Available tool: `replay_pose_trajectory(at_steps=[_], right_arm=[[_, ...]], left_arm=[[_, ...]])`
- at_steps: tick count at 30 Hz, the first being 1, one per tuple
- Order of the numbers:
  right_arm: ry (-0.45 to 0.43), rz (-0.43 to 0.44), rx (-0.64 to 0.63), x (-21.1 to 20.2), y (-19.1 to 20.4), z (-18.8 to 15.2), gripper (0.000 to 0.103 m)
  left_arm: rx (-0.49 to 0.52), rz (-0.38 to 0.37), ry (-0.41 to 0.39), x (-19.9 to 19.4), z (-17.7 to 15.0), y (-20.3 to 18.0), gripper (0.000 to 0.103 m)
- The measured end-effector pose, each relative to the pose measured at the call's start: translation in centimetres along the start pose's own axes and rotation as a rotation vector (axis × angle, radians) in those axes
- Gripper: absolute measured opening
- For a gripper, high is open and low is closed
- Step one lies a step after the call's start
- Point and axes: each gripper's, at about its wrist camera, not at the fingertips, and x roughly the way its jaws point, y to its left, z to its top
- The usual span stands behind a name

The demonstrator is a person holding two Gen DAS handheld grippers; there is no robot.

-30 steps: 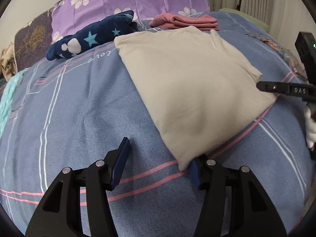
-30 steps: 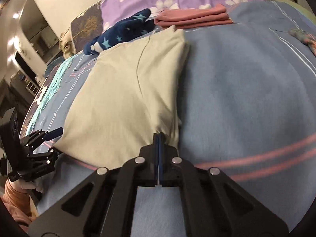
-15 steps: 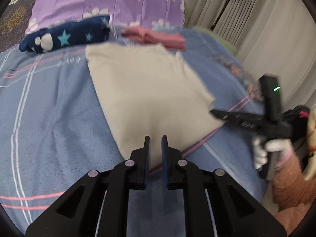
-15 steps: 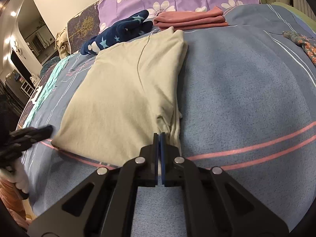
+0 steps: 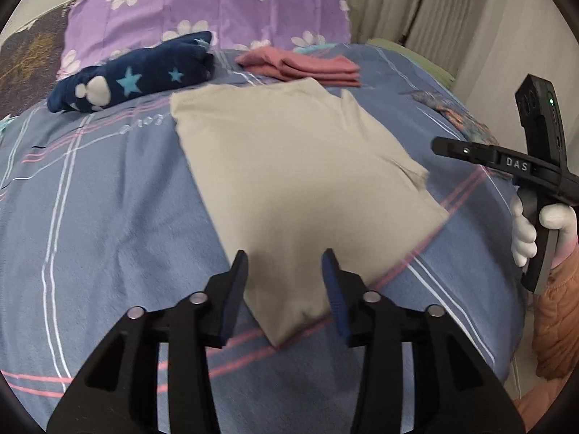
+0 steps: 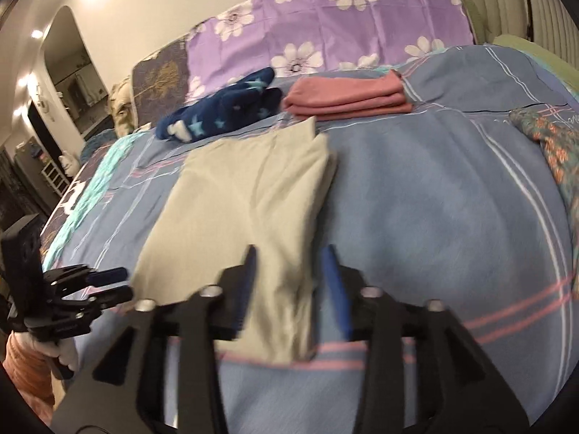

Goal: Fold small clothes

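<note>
Jaws wide on both hand-held grippers (image 5: 286,271) (image 6: 289,271), empty, above beige garment (image 5: 300,181).

— What are you working over?
— Your bed (image 5: 108,195), under a blue sheet with pink and white stripes.
— And lying on it?
— A folded beige garment (image 5: 300,181) in the middle. At the far side you have a navy star-print piece (image 5: 134,79) left, a folded pink stack (image 5: 307,67) right, and a purple flowered pillow (image 5: 202,11) behind. A patterned cloth (image 6: 546,137) lies far right.
</note>
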Motion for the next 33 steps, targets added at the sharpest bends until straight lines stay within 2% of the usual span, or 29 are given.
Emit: replay_pose_trajectory(at_steps=[4, 6, 10, 11, 12, 21, 28, 33], right_arm=[[0.054, -0.006, 0.048, 2.3, -1.4, 1.2, 0.051], [0.072, 0.007, 0.043, 3.0, -1.3, 1.1, 0.051], [0.094, 0.021, 0.024, 4.3, -0.8, 0.9, 0.054], [0.097, 0.025, 0.025, 4.4, -0.8, 0.8, 0.054], [0.1, 0.028, 0.026, 4.7, -0.8, 0.9, 0.054], [0.127, 0.063, 0.033, 6.5, -0.7, 1.0, 0.057], [0.138, 0.09, 0.038, 7.6, -0.9, 1.4, 0.06], [0.161, 0.125, 0.047, 8.7, -1.3, 2.2, 0.062]], left_arm=[[-0.109, 0.02, 0.018, 1.3, 0.8, 2.8, 0.052], [-0.127, 0.015, 0.038, 1.9, 0.9, 3.5, 0.052], [-0.148, -0.061, 0.056, 3.3, 1.6, 4.4, 0.053], [-0.147, -0.069, 0.057, 3.5, 1.8, 4.5, 0.056], [-0.145, -0.07, 0.057, 3.6, 1.9, 4.5, 0.063], [-0.14, -0.12, 0.068, 5.3, 3.1, 4.9, 0.077], [-0.19, -0.179, 0.059, 6.4, 4.8, 5.9, 0.078], [-0.197, -0.171, 0.069, 8.1, 6.6, 6.4, 0.078]])
